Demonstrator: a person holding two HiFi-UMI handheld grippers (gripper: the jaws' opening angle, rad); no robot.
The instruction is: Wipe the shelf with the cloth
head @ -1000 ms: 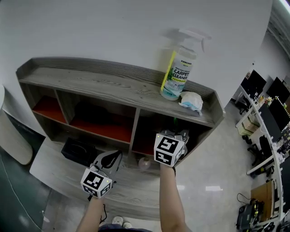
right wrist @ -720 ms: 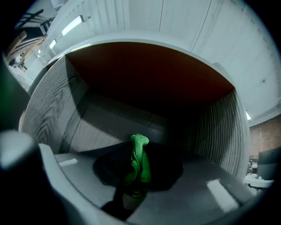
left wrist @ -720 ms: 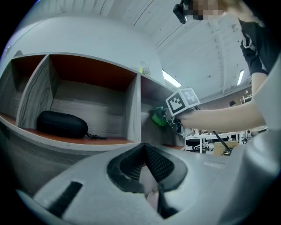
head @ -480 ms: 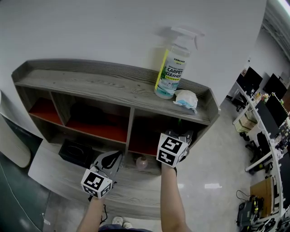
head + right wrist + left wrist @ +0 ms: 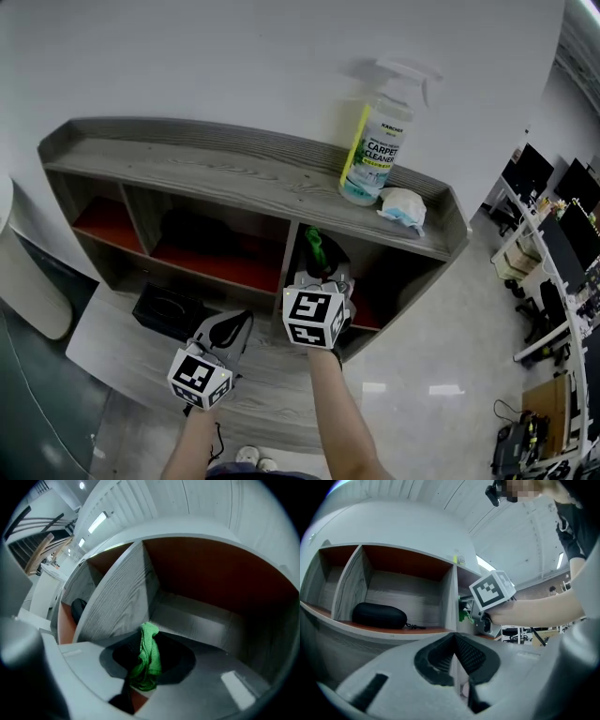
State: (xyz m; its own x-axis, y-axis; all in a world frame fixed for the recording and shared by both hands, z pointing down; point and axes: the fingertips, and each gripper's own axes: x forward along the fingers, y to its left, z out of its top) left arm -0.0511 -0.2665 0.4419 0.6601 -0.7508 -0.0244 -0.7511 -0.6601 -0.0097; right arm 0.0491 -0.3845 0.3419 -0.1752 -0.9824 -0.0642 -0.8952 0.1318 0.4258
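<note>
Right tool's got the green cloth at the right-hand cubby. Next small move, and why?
Probably ease the right tool forward and down until the green cloth presses on the cubby floor. The cloth is clamped between the jaws and faces the open cubby, but it looks short of the floor, so there is no wiping contact yet.

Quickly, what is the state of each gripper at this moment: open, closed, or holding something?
Left gripper: closed, nothing between its jaws.
Right gripper: closed on the green cloth.
</note>
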